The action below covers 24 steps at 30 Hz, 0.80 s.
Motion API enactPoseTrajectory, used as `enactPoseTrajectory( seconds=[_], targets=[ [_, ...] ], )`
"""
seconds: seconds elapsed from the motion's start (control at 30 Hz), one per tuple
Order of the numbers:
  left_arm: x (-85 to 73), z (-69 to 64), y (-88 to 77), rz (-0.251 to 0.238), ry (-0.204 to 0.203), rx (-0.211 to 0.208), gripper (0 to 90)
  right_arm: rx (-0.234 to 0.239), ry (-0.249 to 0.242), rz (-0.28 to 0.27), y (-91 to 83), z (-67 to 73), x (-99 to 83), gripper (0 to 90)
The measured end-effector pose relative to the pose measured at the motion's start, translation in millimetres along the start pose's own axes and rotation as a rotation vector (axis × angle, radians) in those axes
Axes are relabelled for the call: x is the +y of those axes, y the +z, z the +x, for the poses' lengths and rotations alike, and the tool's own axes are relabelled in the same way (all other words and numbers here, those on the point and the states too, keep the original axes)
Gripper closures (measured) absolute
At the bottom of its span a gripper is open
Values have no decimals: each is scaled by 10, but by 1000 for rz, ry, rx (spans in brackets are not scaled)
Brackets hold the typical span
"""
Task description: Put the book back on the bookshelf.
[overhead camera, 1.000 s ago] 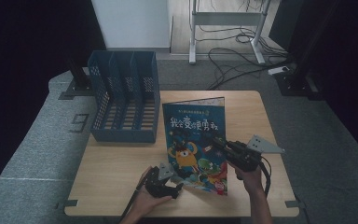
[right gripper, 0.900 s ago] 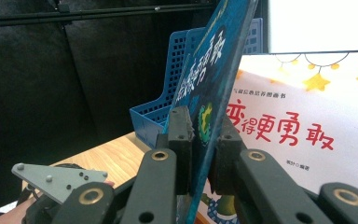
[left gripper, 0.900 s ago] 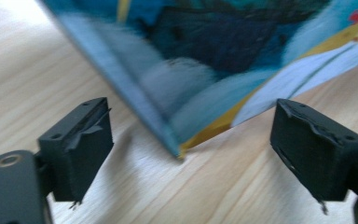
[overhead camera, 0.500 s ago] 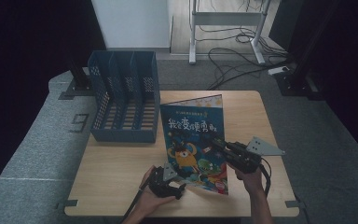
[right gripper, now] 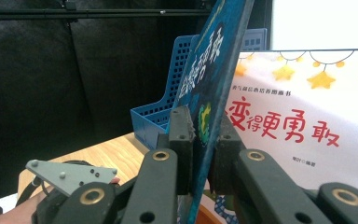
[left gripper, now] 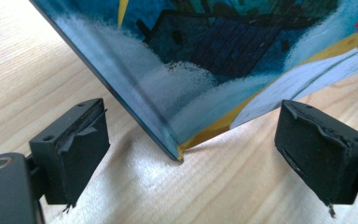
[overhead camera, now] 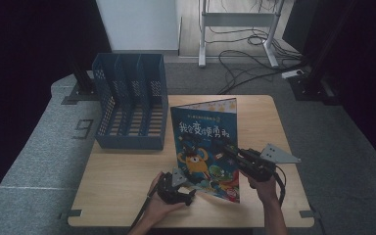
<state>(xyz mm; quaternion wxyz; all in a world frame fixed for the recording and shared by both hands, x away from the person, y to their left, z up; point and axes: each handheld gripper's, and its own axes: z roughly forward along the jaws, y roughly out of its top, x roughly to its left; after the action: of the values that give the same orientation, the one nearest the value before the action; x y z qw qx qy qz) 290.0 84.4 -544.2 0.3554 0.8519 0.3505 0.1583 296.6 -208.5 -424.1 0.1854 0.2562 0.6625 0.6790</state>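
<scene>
At frame centre: picture book (overhead camera: 206, 147) stands tilted on the wooden table (overhead camera: 122, 181), right of the blue file rack (overhead camera: 129, 107).
Cover: dark blue, cartoon monsters, white characters (red ones on the page behind).
Right gripper (right gripper: 204, 140): clenched on the book's edge.
Left gripper (left gripper: 191, 154): released, jaws straddling the lower corner.

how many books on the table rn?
2. One book stands tilted, clamped by the right gripper; a second lies open-faced behind it, seen from the right gripper view.
</scene>
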Motion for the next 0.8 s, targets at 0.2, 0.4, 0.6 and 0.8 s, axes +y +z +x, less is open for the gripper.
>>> enactPoseTrajectory(
  seconds=[0.2,0.4,0.6,0.8],
  targets=[
    [13,12,47,-17,-6,20,101,29,-18,-3,-12,9,7,823],
    [8,18,43,-16,-12,21,114,45,5,-14,-24,-40,-20,826],
    [16,64,-14,-43,-23,33,145,44,3,-14,-27,-48,-24,822],
    [48,110,-109,-71,-33,13,147,51,8,-12,-38,-68,-32,822]
  ],
)
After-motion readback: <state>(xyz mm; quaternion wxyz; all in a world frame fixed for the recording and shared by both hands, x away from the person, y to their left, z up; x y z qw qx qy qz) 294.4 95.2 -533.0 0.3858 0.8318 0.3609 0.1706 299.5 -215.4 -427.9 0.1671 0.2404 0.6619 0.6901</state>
